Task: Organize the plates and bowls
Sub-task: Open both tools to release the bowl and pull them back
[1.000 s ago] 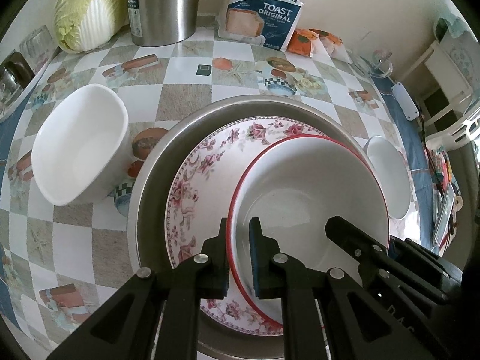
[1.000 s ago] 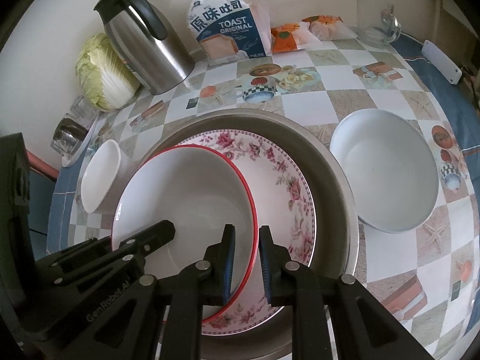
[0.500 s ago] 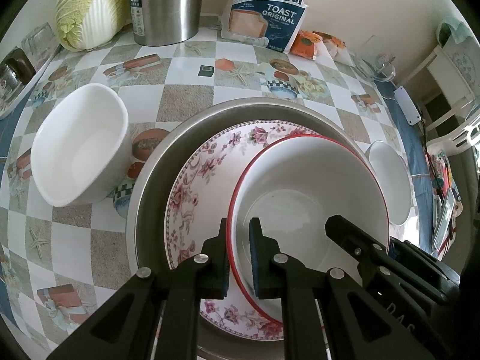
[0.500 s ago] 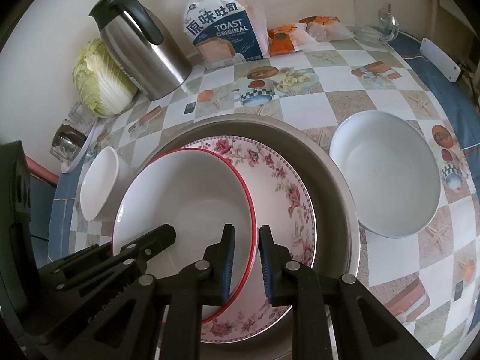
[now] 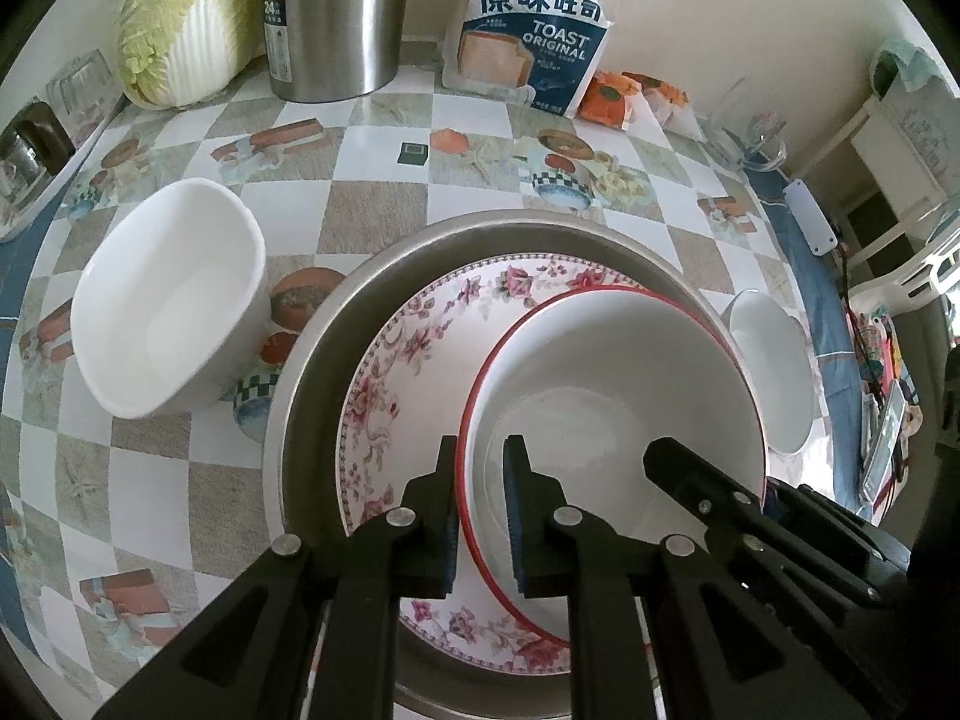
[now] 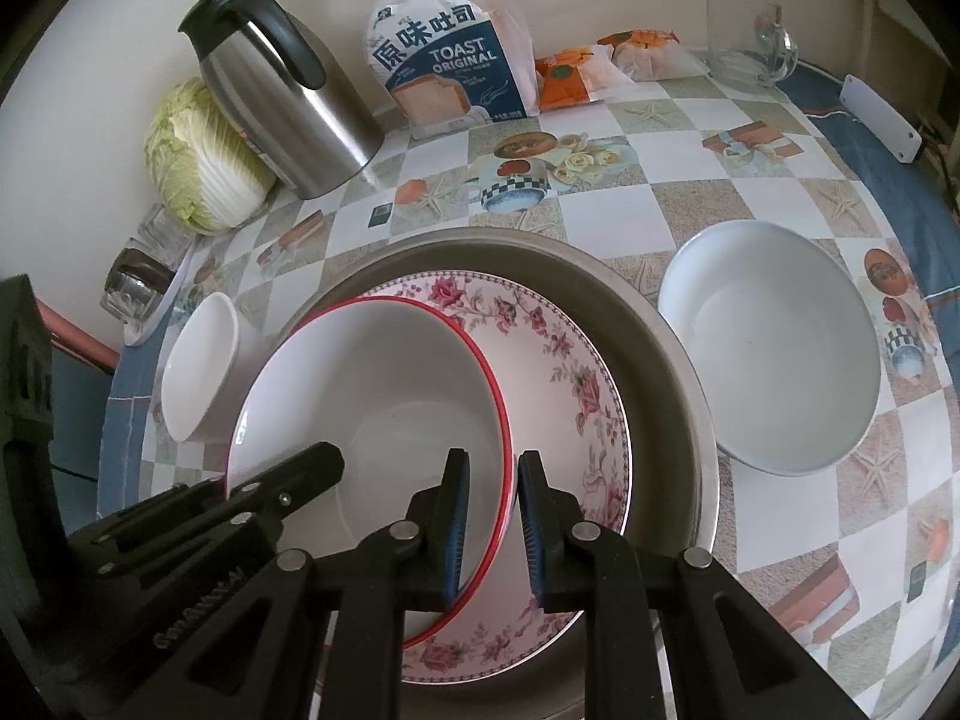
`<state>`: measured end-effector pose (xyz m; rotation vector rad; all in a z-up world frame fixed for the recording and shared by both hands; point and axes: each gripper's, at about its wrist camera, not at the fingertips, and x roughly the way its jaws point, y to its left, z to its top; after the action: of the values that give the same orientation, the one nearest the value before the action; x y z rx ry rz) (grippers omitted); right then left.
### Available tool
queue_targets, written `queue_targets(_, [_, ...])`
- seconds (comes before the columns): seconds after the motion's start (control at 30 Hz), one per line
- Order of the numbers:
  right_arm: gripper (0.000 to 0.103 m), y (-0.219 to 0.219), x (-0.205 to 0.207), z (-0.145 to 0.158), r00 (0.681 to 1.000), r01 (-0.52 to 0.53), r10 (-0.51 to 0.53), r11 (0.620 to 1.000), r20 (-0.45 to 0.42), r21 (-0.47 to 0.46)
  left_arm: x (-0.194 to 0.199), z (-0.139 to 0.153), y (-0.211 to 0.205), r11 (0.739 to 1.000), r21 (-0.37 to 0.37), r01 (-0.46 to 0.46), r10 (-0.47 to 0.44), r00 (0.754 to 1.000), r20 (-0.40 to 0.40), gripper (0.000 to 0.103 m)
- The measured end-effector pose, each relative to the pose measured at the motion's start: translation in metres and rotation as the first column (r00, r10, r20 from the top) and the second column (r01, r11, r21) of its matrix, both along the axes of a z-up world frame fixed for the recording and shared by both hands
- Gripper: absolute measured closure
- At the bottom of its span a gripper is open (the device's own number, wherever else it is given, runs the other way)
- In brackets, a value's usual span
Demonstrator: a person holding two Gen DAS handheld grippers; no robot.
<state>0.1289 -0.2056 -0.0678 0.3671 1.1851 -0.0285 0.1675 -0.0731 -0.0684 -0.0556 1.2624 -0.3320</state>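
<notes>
Both grippers are sitting on opposite sides of the red-rimmed bowl (image 5: 612,396), w/ its rim running between each pair of fingers. Left gripper (image 5: 480,510) is straddling the bowl's left rim; its jaws are opening slightly, and a sliver of gap is showing beside the rim, so the pads aren't pressing it. Right gripper (image 6: 489,525) is standing astride the right rim, fingers close together, inner pad against the bowl wall; looks clamped on it. The bowl is resting inside the floral plate (image 6: 576,384), shifted toward the plate's left in the right wrist view, and the plate is lying in the big metal basin (image 5: 312,372) at the table's centre. A white bowl (image 5: 168,300) is standing just beside the basin on the left, a wider white dish (image 6: 774,360) just beside it on the right. Along the back wall: cabbage (image 6: 198,156), steel kettle (image 6: 282,96), toast bag (image 5: 528,42), orange snack packs (image 6: 570,78), glass mug (image 6: 750,36).
</notes>
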Motion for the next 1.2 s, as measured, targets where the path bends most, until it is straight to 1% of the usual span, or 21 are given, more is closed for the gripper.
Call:
queue_targets(0.07, [0.083, 0.0, 0.0, 0.001, 1.0, 0.001, -0.001, 1.0, 0.004, 0.002, 0.0, 0.003, 0.001, 1.0, 0.001, -0.002, 0.002, 1.0, 0.008, 0.087])
queue_targets(0.13, [0.083, 0.0, -0.001, 0.006, 1.0, 0.001, -0.001, 1.0, 0.015, -0.007, 0.0, 0.007, 0.002, 1.0, -0.001, -0.004, 0.004, 1.0, 0.015, 0.083])
queue_targets(0.37, [0.084, -0.002, -0.006, 0.027, 0.998, 0.007, -0.005, 0.999, 0.062, -0.04, -0.004, 0.028, 0.007, 1.0, -0.014, -0.016, 0.017, 0.998, 0.061, 0.079])
queue_targets(0.4, [0.084, -0.002, -0.007, 0.03, 0.998, 0.007, -0.004, 0.999, 0.07, -0.046, -0.005, 0.032, 0.009, 1.0, -0.015, -0.021, 0.022, 0.997, 0.073, 0.077])
queue_targets(0.43, [0.084, -0.002, -0.008, 0.033, 0.997, 0.008, -0.004, 0.999, 0.076, -0.051, -0.006, 0.035, 0.01, 1.0, -0.016, -0.025, 0.026, 0.996, 0.081, 0.07])
queue_targets(0.47, [0.084, -0.002, -0.008, 0.035, 0.997, 0.008, -0.003, 0.998, 0.081, -0.056, -0.006, 0.037, 0.011, 0.999, -0.016, -0.029, 0.03, 0.996, 0.086, 0.066])
queue_targets(0.5, [0.084, -0.002, -0.009, 0.037, 0.996, 0.009, -0.003, 0.998, 0.085, -0.063, -0.007, 0.04, 0.013, 0.999, -0.013, -0.037, 0.038, 0.995, 0.096, 0.058])
queue_targets(0.53, [0.077, -0.002, -0.01, 0.039, 0.996, 0.009, -0.003, 0.998, 0.09, -0.07, -0.006, 0.042, 0.015, 0.999, -0.01, -0.041, 0.041, 0.994, 0.102, 0.055])
queue_targets(0.57, [0.073, -0.002, -0.011, 0.041, 0.995, 0.009, -0.001, 0.997, 0.095, -0.076, -0.007, 0.044, 0.016, 0.999, -0.005, -0.044, 0.045, 0.993, 0.109, 0.055])
queue_targets(0.6, [0.068, -0.001, -0.011, 0.043, 0.995, 0.009, -0.001, 0.996, 0.1, -0.084, -0.007, 0.045, 0.017, 0.999, -0.001, -0.049, 0.049, 0.992, 0.113, 0.054])
queue_targets(0.67, [0.062, -0.001, -0.012, 0.045, 0.994, 0.007, 0.003, 0.995, 0.107, -0.096, -0.007, 0.048, 0.021, 0.998, -0.002, -0.063, 0.063, 0.991, 0.119, 0.045])
queue_targets(0.7, [0.057, -0.001, -0.012, 0.046, 0.994, 0.006, 0.005, 0.995, 0.109, -0.102, -0.007, 0.048, 0.024, 0.997, -0.002, -0.076, 0.076, 0.99, 0.123, 0.035])
queue_targets(0.73, [0.05, -0.001, -0.012, 0.046, 0.994, 0.004, 0.008, 0.994, 0.11, -0.106, -0.006, 0.049, 0.027, 0.996, -0.001, -0.087, 0.086, 0.988, 0.127, 0.031])
queue_targets(0.77, [0.047, 0.0, -0.013, 0.046, 0.994, 0.003, 0.009, 0.994, 0.112, -0.108, -0.006, 0.049, 0.029, 0.995, 0.001, -0.098, 0.097, 0.987, 0.13, 0.029])
queue_targets(0.83, [0.039, 0.001, -0.014, 0.046, 0.993, -0.003, 0.016, 0.993, 0.115, -0.115, -0.004, 0.048, 0.037, 0.992, 0.0, -0.13, 0.129, 0.983, 0.128, 0.023])
queue_targets(0.9, [0.035, 0.001, -0.014, 0.045, 0.993, -0.003, 0.017, 0.993, 0.117, -0.12, -0.001, 0.046, 0.045, 0.989, -0.019, -0.148, 0.149, 0.982, 0.112, 0.022])
queue_targets(0.97, [0.031, 0.002, -0.014, 0.045, 0.993, -0.004, 0.018, 0.993, 0.118, -0.122, 0.0, 0.044, 0.052, 0.986, -0.016, -0.165, 0.166, 0.981, 0.101, 0.02])
queue_targets(1.0, [0.027, 0.002, -0.014, 0.044, 0.993, -0.005, 0.019, 0.993, 0.118, -0.121, 0.0, 0.043, 0.054, 0.985, -0.007, -0.172, 0.171, 0.98, 0.103, 0.014])
queue_targets(1.03, [0.023, 0.002, -0.014, 0.044, 0.993, -0.005, 0.019, 0.993, 0.12, -0.121, 0.0, 0.043, 0.057, 0.984, 0.008, -0.179, 0.177, 0.978, 0.112, 0.01])
queue_targets(1.17, [0.017, 0.005, -0.014, 0.043, 0.992, -0.008, 0.023, 0.992, 0.123, -0.124, 0.0, 0.044, 0.066, 0.978, 0.044, -0.206, 0.198, 0.971, 0.137, 0.01])
queue_targets(1.2, [0.013, 0.006, -0.014, 0.043, 0.992, -0.007, 0.023, 0.992, 0.125, -0.127, 0.0, 0.044, 0.069, 0.976, 0.046, -0.212, 0.204, 0.969, 0.14, 0.01])
